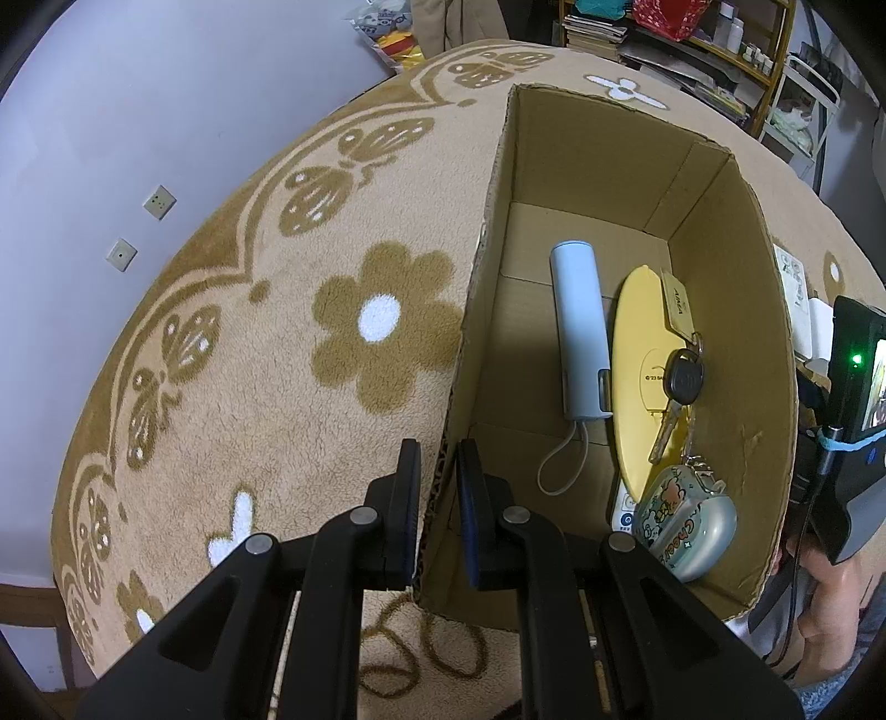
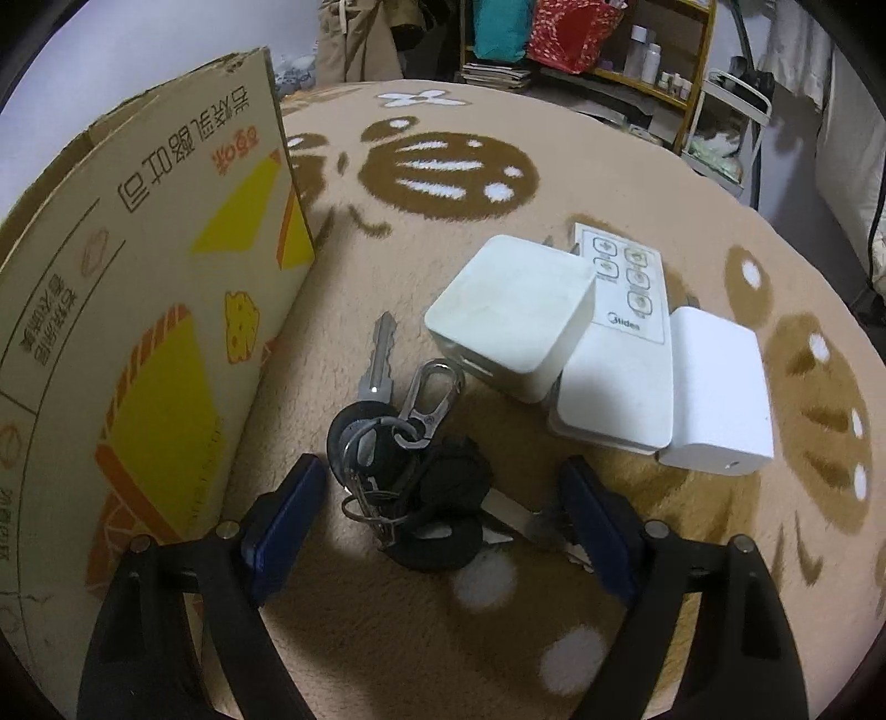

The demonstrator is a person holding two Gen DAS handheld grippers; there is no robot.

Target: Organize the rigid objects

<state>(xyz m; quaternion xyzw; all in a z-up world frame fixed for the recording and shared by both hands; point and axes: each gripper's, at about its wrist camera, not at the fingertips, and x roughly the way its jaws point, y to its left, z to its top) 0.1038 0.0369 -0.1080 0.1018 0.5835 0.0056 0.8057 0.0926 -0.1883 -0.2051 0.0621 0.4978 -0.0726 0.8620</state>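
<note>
Left gripper (image 1: 437, 487) is clamped narrow on the near wall of the cardboard box (image 1: 736, 343), one pad outside and one inside the wall. The box stands open-topped on a tan fleece blanket (image 1: 266, 343) with brown flower and butterfly print. Inside the box: a pale blue power bank (image 1: 581, 332) lying lengthwise with its cord loop toward the near end, a yellow oval disc (image 1: 642, 354) just beside it, a car key with tag (image 1: 682, 382) lying on the disc, and a small cartoon-print case (image 1: 686, 526) in the near corner, touching the disc edge. Right gripper (image 2: 443, 509) has its jaws spread wide, blue pads on either side of a key bunch (image 2: 404, 471) with black fobs, a silver key and a carabiner; the pads are not touching it. The bunch lies on the blanket just beside the printed outer wall of the box, outside it. Just beyond the keys sit a white square charger (image 2: 515, 315), a white Midea remote (image 2: 620, 354) partly under it, and a second white charger block (image 2: 717, 393) touching the remote's right edge. A shelf with clutter (image 2: 637, 50) is in the background.
</note>
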